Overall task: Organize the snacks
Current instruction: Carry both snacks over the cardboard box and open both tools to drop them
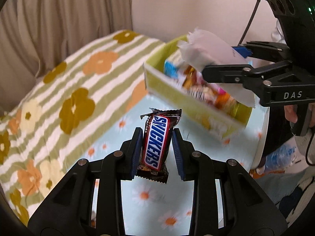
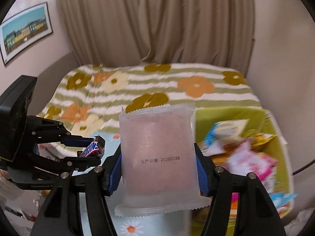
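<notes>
Chocolate bar point(image 1: 155, 140) stands upright between my left fingers point(image 1: 137, 153), which are clamped on its two sides, and it hangs above the daisy-print desk point(image 1: 145, 194), on the near side of the green box point(image 1: 196, 106). My right fingers point(image 2: 200, 169) are clamped on the sides of a frosted white packet point(image 2: 157, 157), date print facing me, and it is held up just beside the green box, over its near edge as my left camera sees it. That box sits on the desk and is full of mixed snack packets point(image 2: 242, 153), too blurred to tell apart. Past the box lies a bed with a striped flower blanket point(image 1: 65, 90), with a beige curtain point(image 2: 157, 23) behind it.
</notes>
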Demonstrator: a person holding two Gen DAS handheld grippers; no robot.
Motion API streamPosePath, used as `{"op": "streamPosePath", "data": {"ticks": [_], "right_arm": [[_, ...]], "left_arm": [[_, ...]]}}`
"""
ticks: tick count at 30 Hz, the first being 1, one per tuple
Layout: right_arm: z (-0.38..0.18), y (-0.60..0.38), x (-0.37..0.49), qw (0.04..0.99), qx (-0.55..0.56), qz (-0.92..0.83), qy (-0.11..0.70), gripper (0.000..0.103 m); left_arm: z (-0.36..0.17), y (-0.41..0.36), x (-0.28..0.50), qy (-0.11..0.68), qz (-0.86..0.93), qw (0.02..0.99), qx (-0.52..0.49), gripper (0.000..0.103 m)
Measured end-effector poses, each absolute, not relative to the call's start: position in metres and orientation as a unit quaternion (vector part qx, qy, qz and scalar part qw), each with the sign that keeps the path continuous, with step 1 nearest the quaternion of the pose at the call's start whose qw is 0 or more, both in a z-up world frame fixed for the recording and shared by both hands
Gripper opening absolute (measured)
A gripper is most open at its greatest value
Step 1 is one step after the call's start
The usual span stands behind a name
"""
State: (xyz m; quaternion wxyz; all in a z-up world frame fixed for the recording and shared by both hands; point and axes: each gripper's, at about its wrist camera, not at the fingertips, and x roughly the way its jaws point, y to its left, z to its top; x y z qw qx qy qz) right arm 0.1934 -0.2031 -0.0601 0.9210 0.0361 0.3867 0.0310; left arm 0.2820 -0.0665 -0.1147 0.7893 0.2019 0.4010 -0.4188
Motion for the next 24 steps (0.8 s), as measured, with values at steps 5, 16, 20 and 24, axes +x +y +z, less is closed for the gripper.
{"op": "streamPosePath", "data": {"ticks": [5, 16, 20, 24], "right_arm": [[-0.047, -0.263, 0.179, 0.924, 0.044, 0.028, 0.379, 0.059], [-0.063, -0.372, 0.168, 0.910, 0.045, 0.040, 0.410, 0.059], [-0.076, -0.396, 0.166, 0.903, 0.058, 0.045, 0.423, 0.059], [-0.087, -0.410, 0.163, 0.899, 0.078, 0.047, 0.428, 0.059]], "left_arm": [[-0.097, -0.124, 0.274, 0.395, -0.414, 0.800, 0.181, 0.028], [-0.125, -0.259, 0.249, 0.435, -0.390, 0.801, 0.131, 0.028], [-0.149, -0.279, 0.247, 0.465, -0.364, 0.798, 0.117, 0.028], [-0.167, -0.282, 0.250, 0.498, -0.343, 0.791, 0.091, 0.051]]}}
